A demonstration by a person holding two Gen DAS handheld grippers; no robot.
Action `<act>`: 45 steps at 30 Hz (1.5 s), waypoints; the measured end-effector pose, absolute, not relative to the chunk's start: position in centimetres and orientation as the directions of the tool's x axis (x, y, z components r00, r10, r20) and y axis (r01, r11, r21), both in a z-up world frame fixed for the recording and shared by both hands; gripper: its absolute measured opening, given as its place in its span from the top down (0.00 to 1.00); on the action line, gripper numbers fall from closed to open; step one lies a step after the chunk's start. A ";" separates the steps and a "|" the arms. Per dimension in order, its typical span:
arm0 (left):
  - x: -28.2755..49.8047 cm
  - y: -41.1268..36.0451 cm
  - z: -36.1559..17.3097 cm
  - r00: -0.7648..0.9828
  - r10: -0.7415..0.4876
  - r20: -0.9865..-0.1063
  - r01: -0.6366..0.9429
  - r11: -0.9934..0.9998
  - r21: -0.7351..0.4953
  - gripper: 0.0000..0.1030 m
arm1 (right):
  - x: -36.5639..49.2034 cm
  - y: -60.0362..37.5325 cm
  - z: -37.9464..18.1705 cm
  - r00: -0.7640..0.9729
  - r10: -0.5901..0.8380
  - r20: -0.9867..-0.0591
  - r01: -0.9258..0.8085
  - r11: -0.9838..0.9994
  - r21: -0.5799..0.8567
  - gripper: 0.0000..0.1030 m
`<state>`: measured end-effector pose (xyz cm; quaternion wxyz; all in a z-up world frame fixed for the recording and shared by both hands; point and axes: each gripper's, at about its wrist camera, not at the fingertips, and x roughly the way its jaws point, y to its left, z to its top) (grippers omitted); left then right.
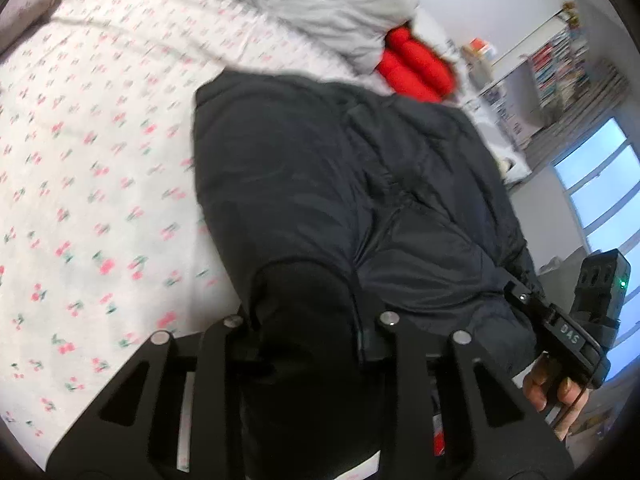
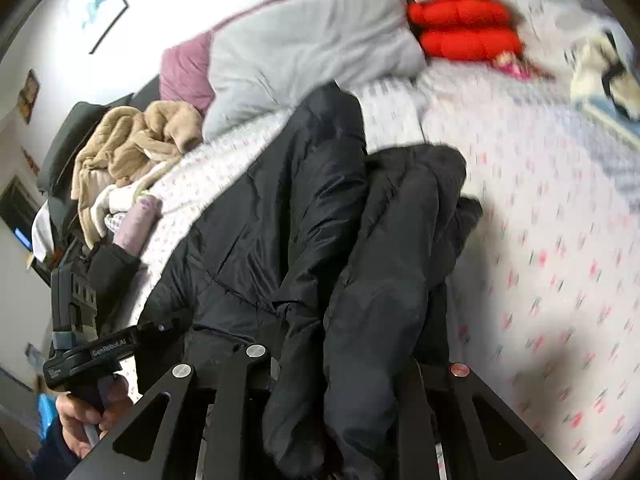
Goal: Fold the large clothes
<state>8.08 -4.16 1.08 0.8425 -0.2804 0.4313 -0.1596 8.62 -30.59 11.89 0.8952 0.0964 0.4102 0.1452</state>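
While both claws grip it, black coat (image 1: 320,184) drapes bed (image 1: 100,160).

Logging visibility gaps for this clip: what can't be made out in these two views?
- Left gripper fingertips: left wrist view, buried in the black jacket.
- Right gripper fingertips: right wrist view, covered by bunched jacket folds.
- Bedsheet print: right wrist view, motion-blurred.
- Bookshelf contents: left wrist view, too small.
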 end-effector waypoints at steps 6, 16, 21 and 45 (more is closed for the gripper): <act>10.0 -9.7 6.5 0.646 -0.584 -0.491 0.189 0.746 -0.639 0.71 | 8.6 -35.7 18.4 0.742 0.299 -0.600 -0.193 0.952 0.237 0.82; 15.8 -29.4 8.5 0.480 -0.766 -0.428 0.376 0.620 -0.688 0.67 | 8.7 -56.3 24.1 0.872 0.130 -0.473 0.009 0.960 0.281 0.81; 15.7 -35.8 -0.9 0.234 -0.772 -0.591 0.355 0.633 -0.687 0.47 | 9.4 -67.6 12.9 0.733 0.029 -0.680 0.338 0.852 0.400 0.64; 0.2 -26.8 11.3 0.616 -0.387 -0.686 0.415 0.900 -0.135 0.08 | -14.1 -52.5 16.1 0.807 -0.091 -0.583 0.339 0.880 0.332 0.17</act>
